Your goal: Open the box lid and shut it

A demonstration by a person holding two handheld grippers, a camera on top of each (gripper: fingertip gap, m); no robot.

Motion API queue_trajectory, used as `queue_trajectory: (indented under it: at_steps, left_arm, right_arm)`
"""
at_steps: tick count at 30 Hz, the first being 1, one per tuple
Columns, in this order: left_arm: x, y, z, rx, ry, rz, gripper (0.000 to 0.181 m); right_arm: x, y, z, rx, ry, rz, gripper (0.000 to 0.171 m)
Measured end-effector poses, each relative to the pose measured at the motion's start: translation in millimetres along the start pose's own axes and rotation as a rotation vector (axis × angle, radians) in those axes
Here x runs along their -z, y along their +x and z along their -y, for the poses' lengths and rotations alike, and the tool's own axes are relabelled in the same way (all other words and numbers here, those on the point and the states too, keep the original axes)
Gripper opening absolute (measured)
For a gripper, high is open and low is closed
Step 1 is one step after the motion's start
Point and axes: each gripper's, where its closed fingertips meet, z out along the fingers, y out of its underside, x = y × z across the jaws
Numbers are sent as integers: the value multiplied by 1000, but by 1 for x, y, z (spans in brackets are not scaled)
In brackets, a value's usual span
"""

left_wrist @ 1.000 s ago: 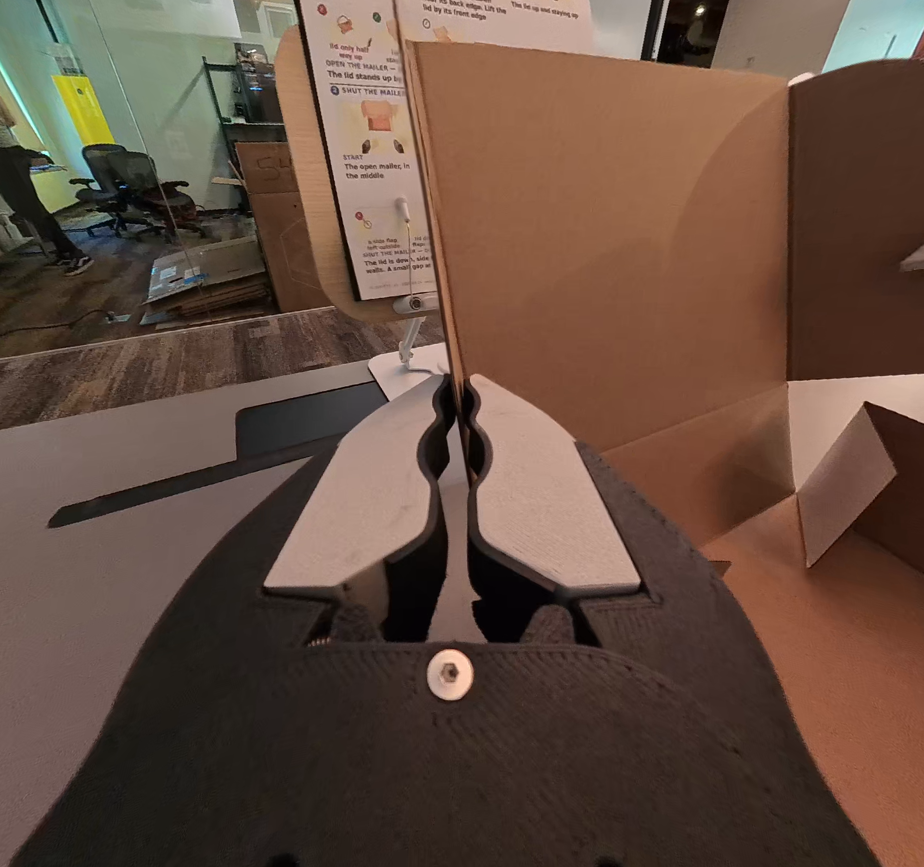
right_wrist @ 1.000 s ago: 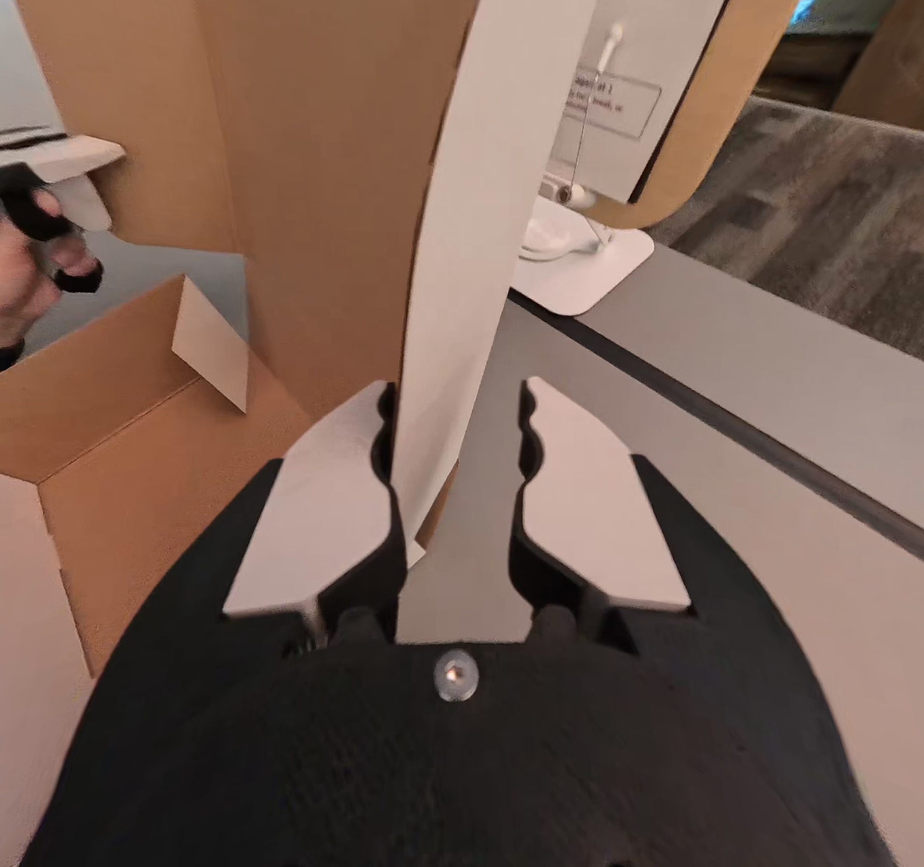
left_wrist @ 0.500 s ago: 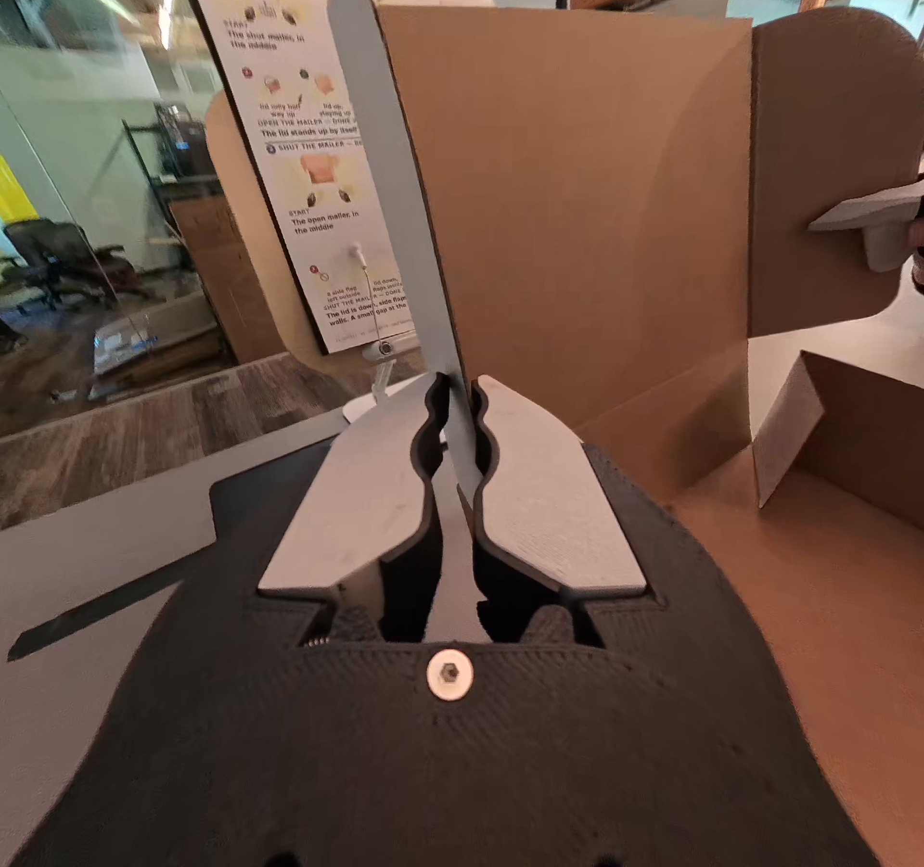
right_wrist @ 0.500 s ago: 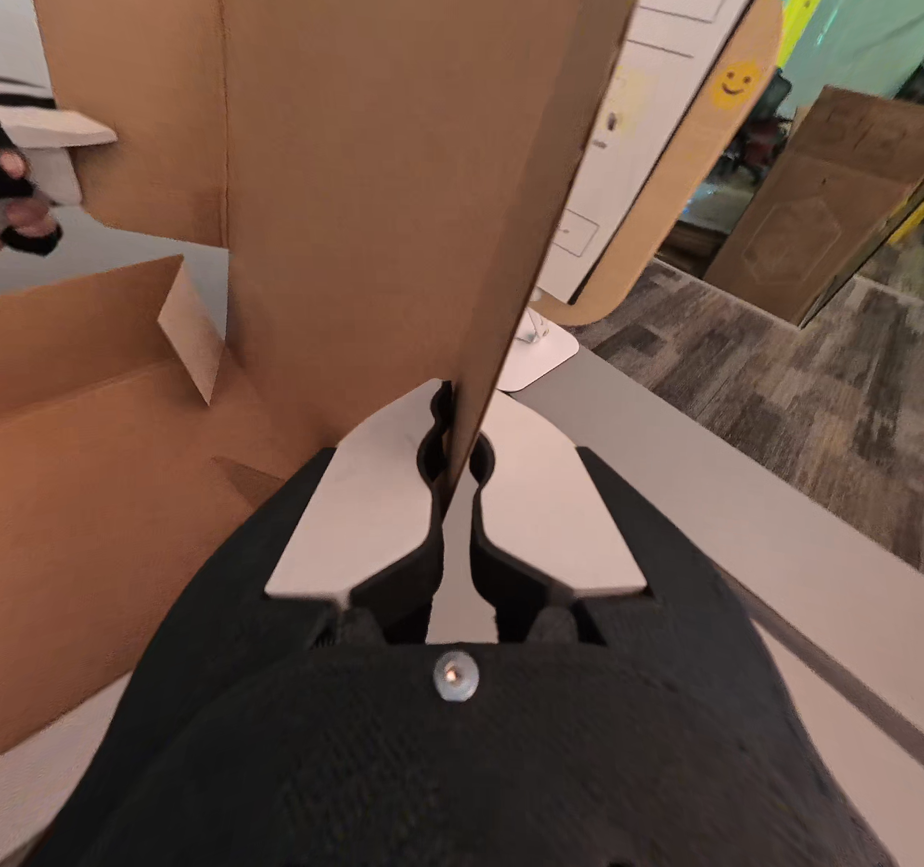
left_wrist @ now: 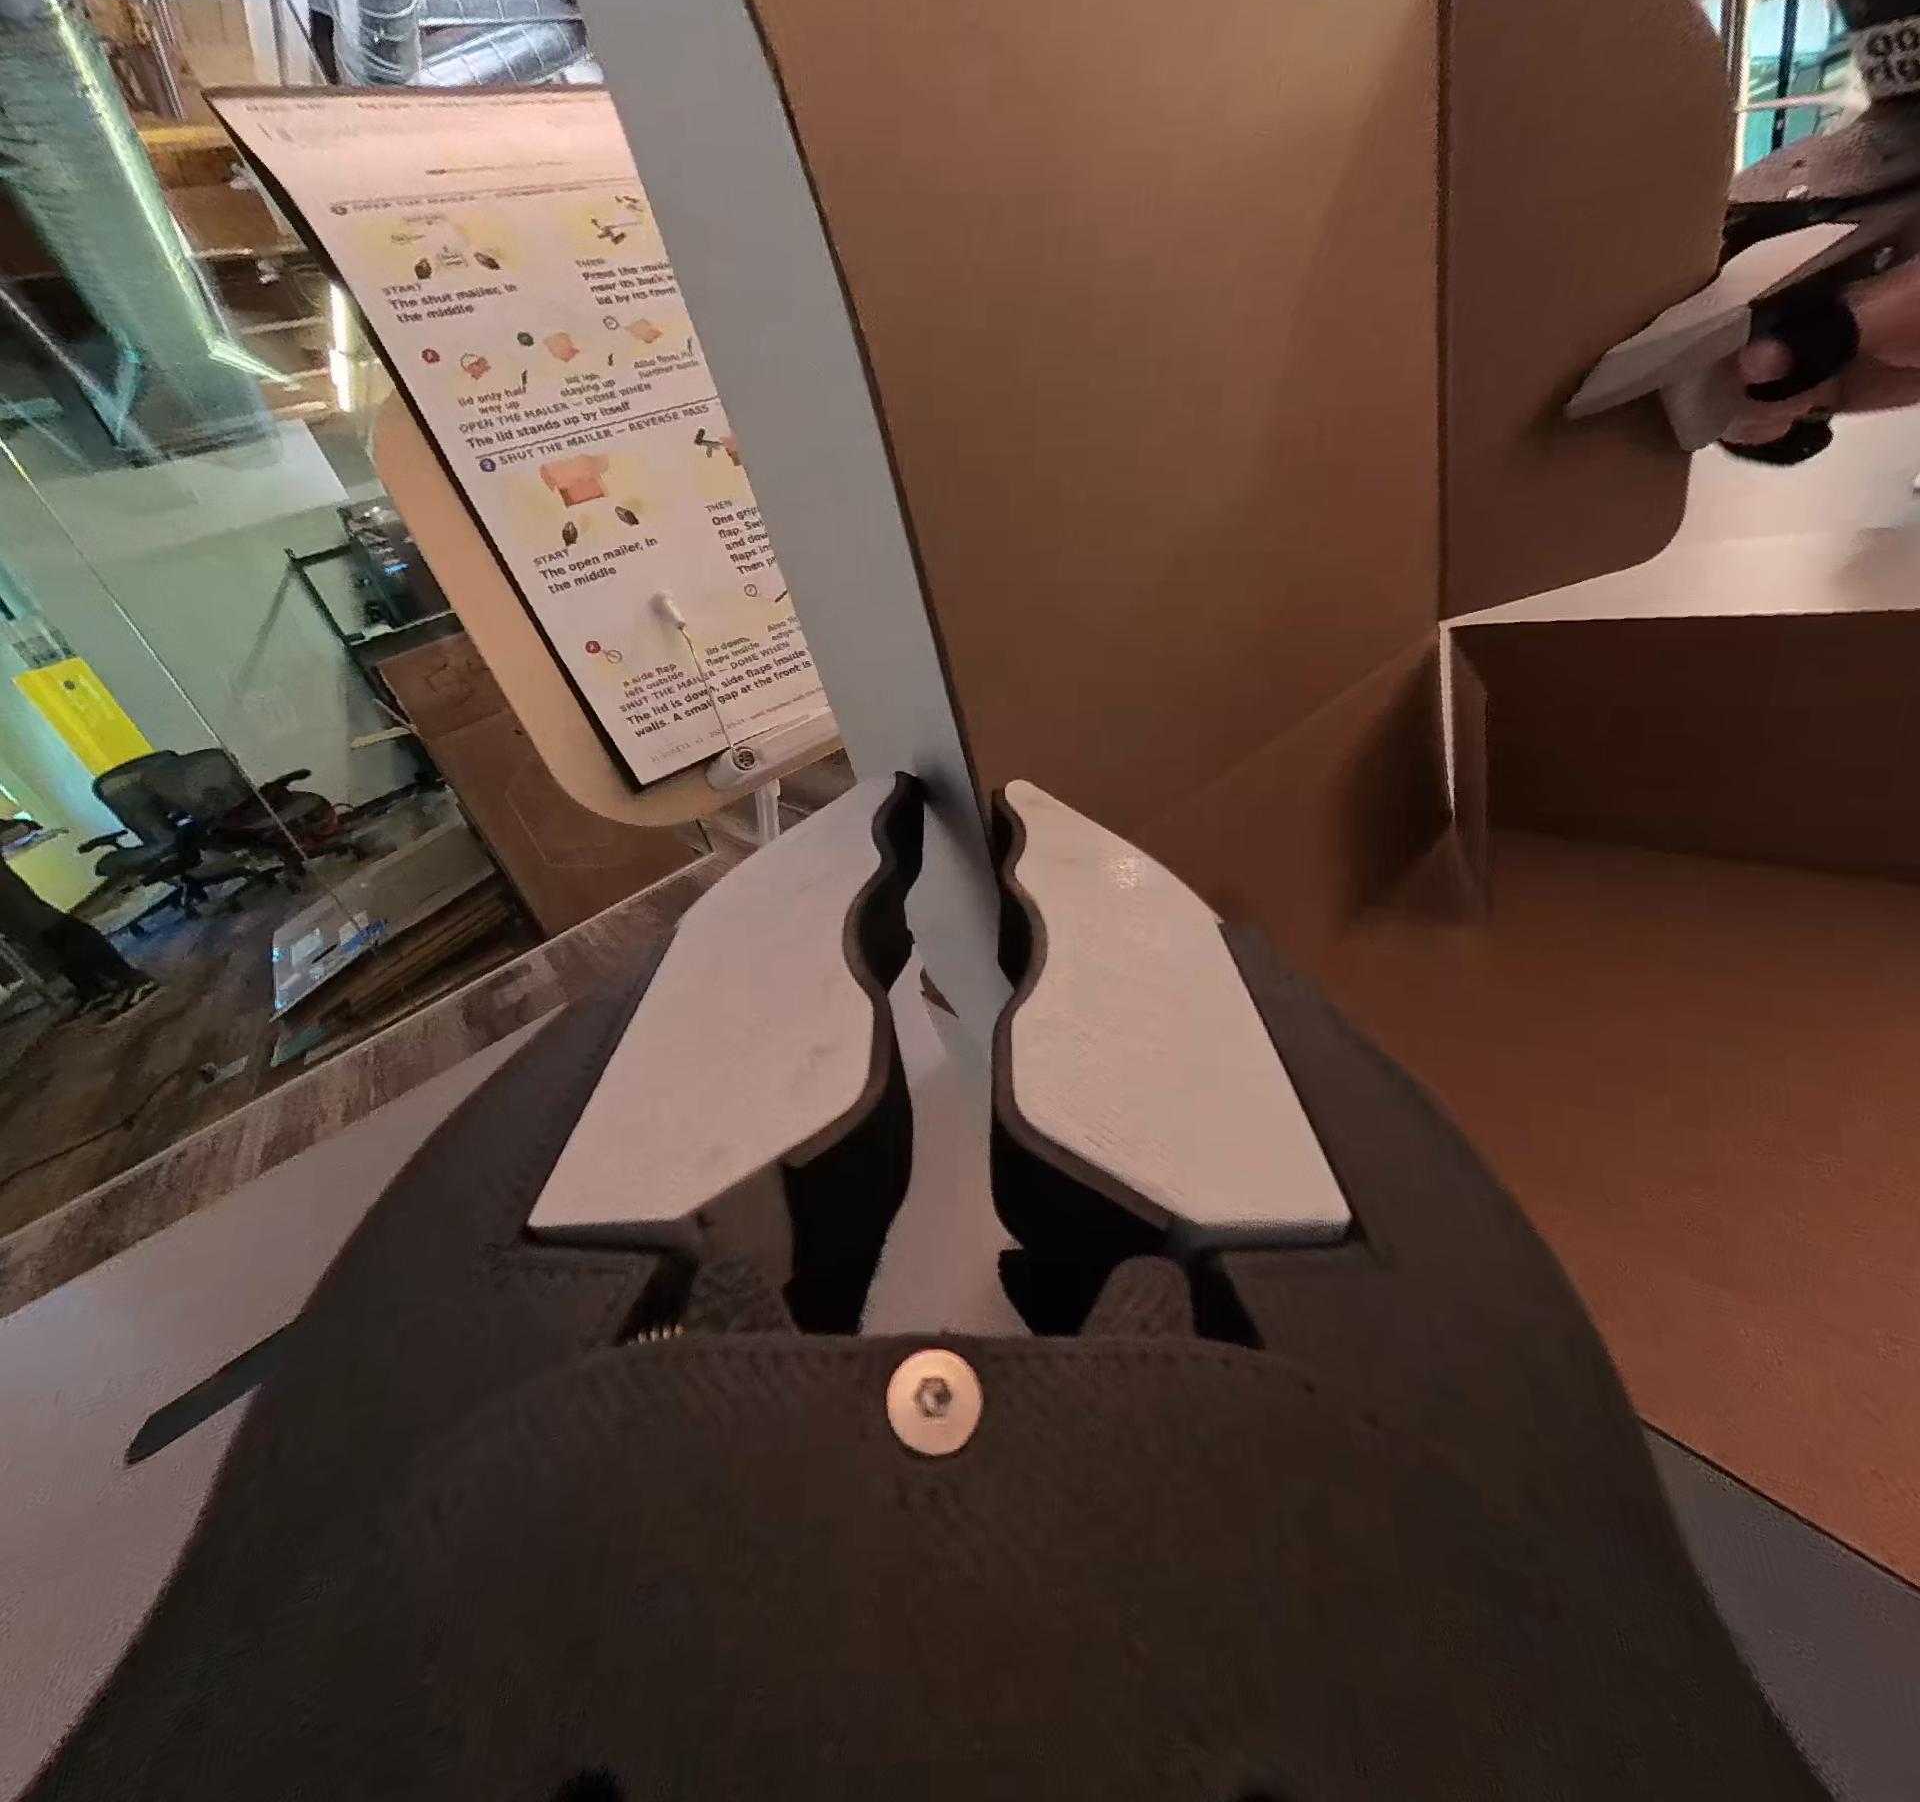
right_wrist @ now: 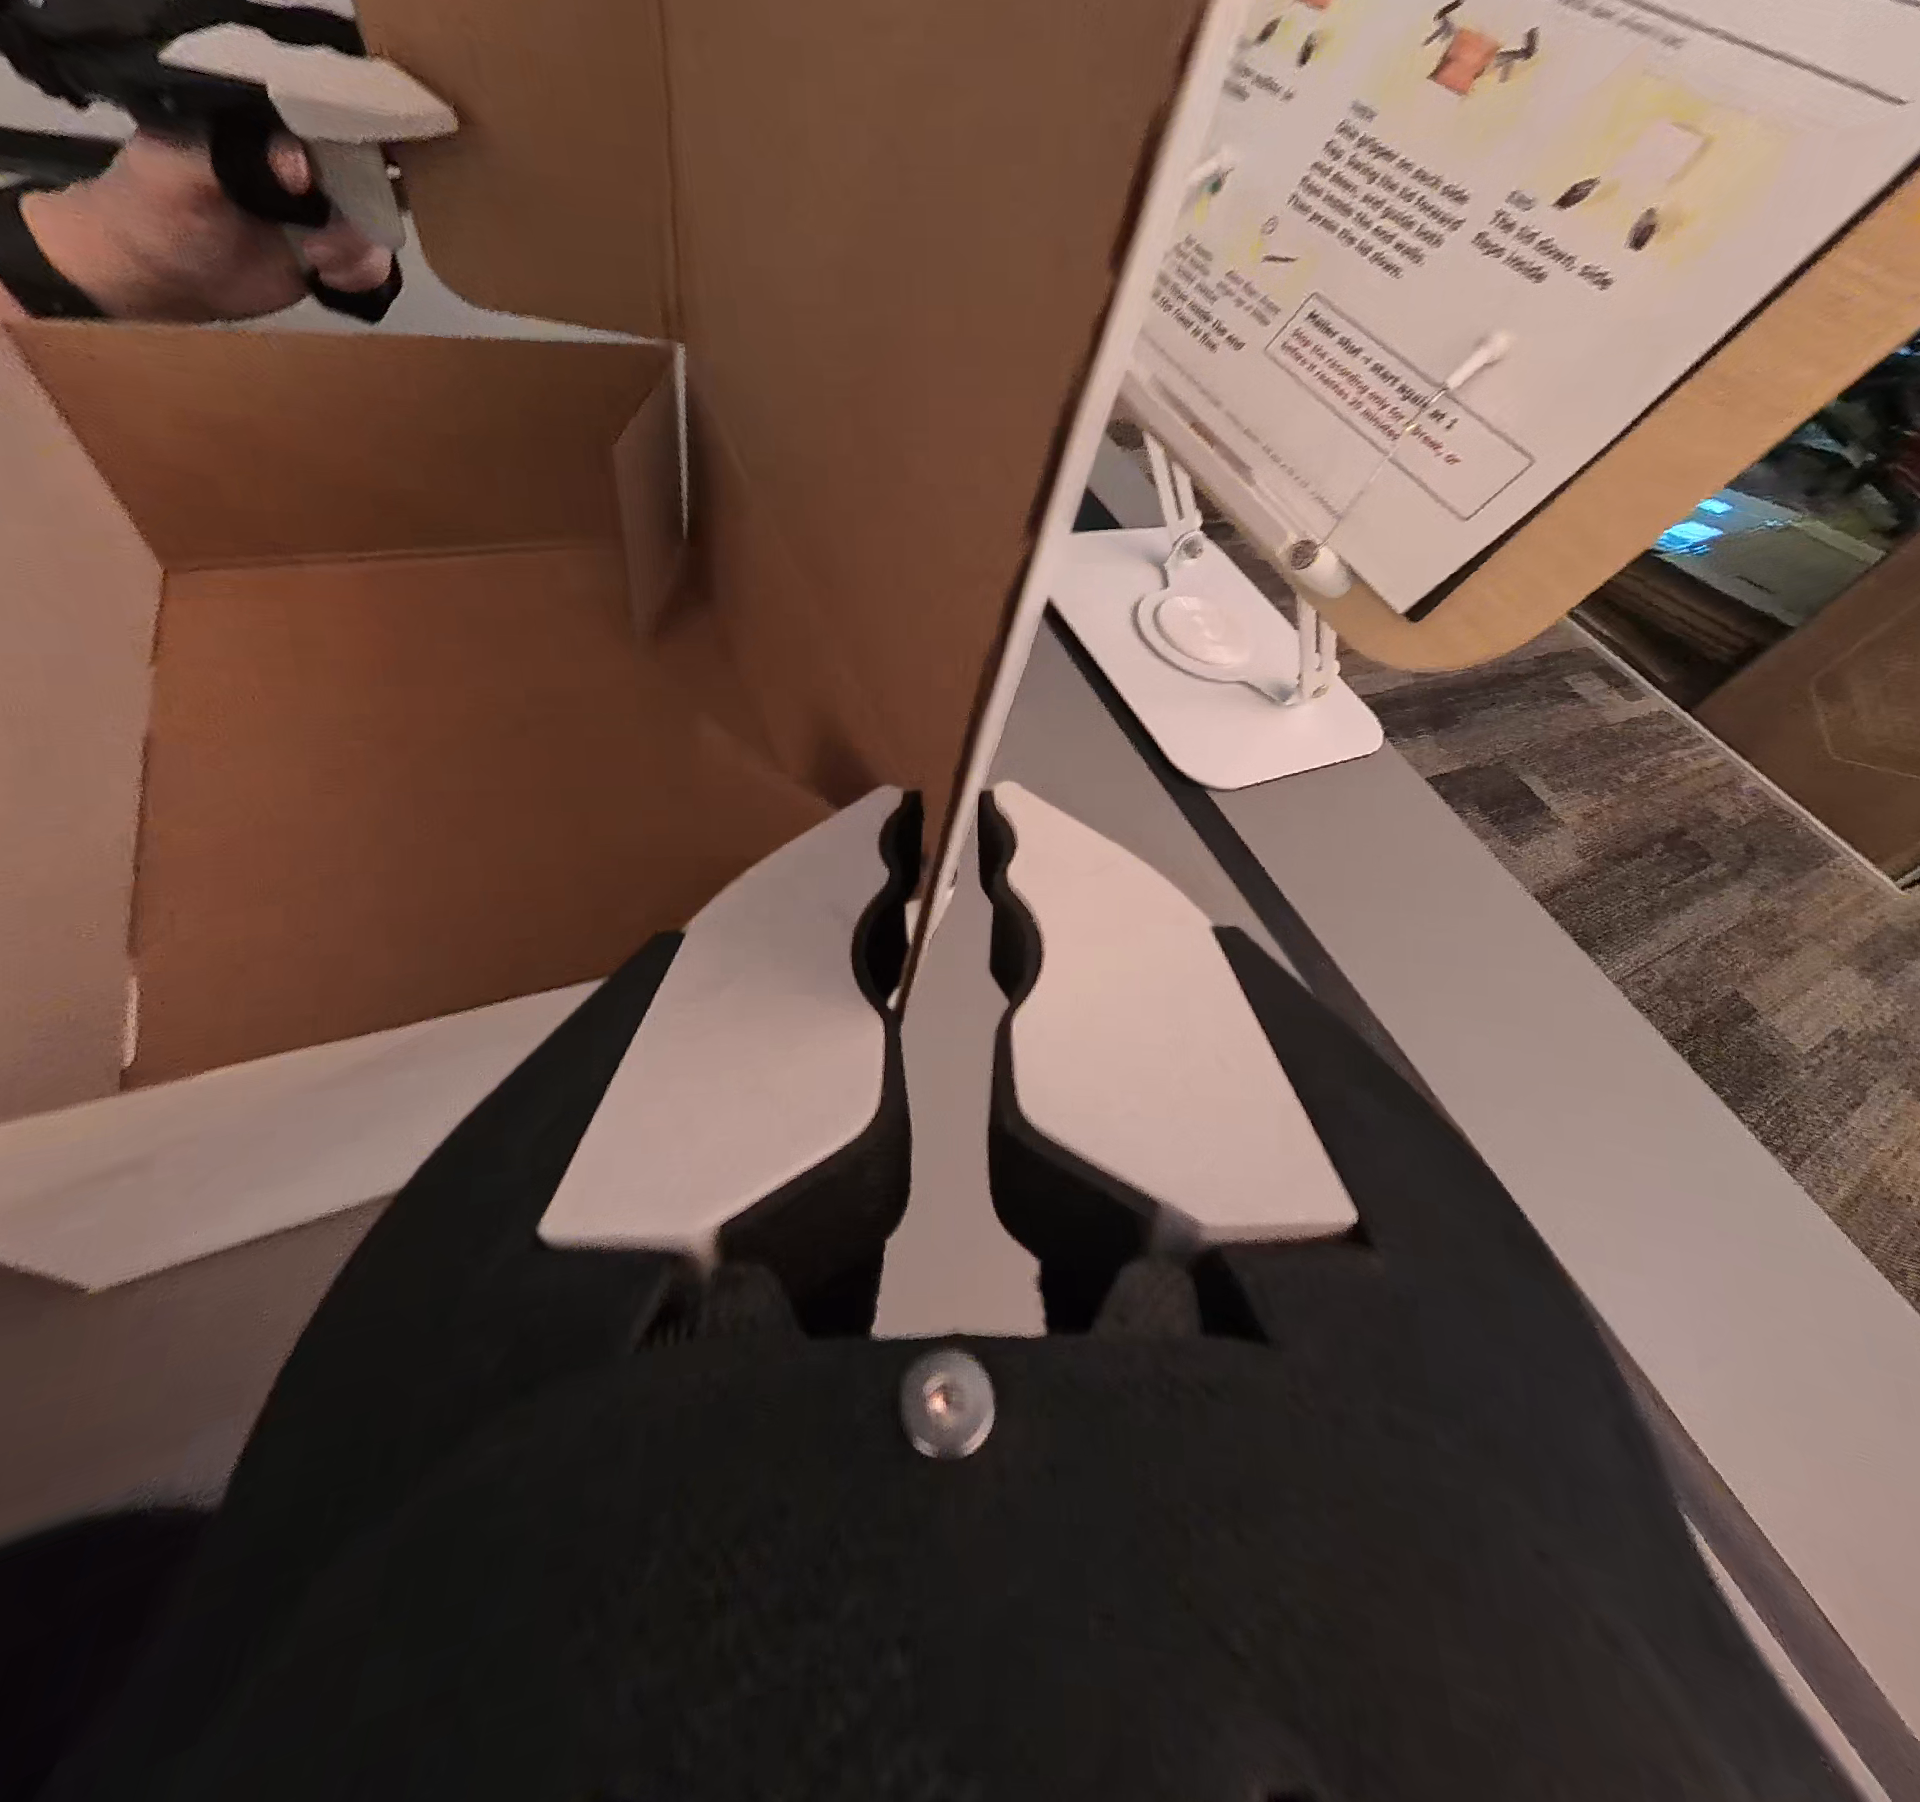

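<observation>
Left wrist view: left gripper (left_wrist: 951, 822) pinches the lid's left side flap (left_wrist: 769, 422); right gripper (right_wrist: 948, 817) pinches the right side flap (right_wrist: 1081, 381). Lid (left_wrist: 1122, 381) stands upright over the open box (right_wrist: 343, 713) on the table (right_wrist: 1558, 1077). Behind, near the table's far edge, stands a printed instruction sheet (left_wrist: 540, 464)

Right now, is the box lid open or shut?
Open. The lid stands upright over the exposed box interior, its side flaps pinched by the left gripper and right gripper.
</observation>
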Motion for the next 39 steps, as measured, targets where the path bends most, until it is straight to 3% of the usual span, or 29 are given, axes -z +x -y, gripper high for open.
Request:
queue_trajectory:
  at_steps: [15,27,39]
  left_arm:
    - [14,17,0,-62,21,12,17]
    - [19,17,15,48,111,-36,52]
    - [32,10,35,83,203,-48,60]
  right_arm:
    - [0,-15,-9,16,-102,63,19]
    - [2,-19,-2,6,-98,58,32]
    - [18,-25,10,-17,-15,90,51]
